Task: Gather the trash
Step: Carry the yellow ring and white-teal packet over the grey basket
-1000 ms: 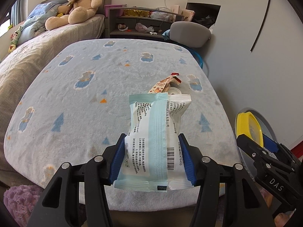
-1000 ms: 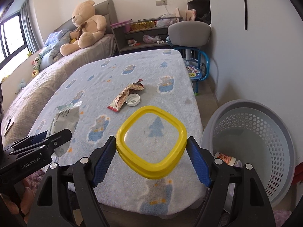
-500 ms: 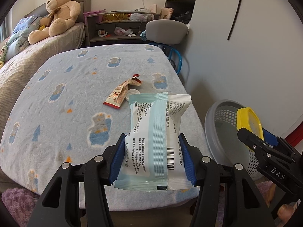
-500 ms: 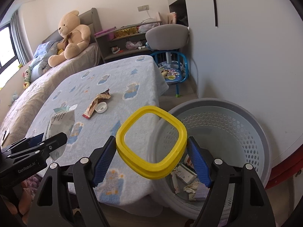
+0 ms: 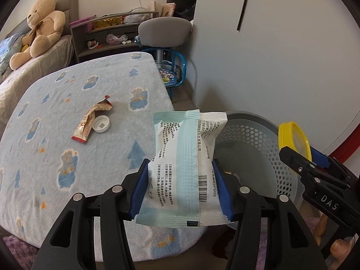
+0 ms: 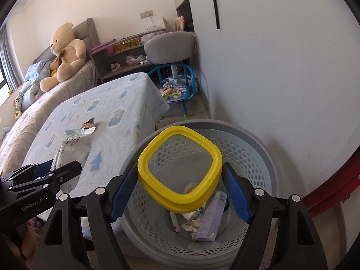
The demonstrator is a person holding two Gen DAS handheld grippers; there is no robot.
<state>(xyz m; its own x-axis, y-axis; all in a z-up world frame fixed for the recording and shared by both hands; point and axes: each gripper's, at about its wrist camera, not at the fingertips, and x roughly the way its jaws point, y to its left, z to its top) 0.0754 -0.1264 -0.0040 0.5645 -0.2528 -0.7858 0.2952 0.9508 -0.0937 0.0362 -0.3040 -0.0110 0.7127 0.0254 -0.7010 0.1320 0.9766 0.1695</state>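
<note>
Left tongs point(image 5: 180, 189): clamped on the pack point(image 5: 182, 168), blue pads pressing its two long sides; the pack stands upright, barcode side to the camera.
Right tongs point(image 6: 180, 193): clamped on the lid point(image 6: 180, 171), a yellow-rimmed clear lid squeezed at its left and right edges and tilted up toward the camera.
Pack, place: held in the air over the near right corner of the worktop point(image 5: 67, 117), with the basket point(image 5: 258, 139) just behind its right side.
Lid, place: held above the basket's mouth; through its clear middle the basket wall shows.
Basket: grey, perforated, on the floor beside the worktop, near the white wall; inside lie a pale purple box point(image 6: 213, 218) and some crumpled wrappers point(image 6: 191, 222).
Worktop: covered by a light blue blanket with bears and trees.
Left on the worktop: a torn wrapper point(image 5: 92, 119) with a red end, and a white cap point(image 5: 101, 123) touching it, open side up.
Background: a bed with a teddy bear point(image 5: 38, 27), a grey shelf, a grey chair and a small blue chair.
Person: fingertips show at the lower edge of both views, under the tongs.
</note>
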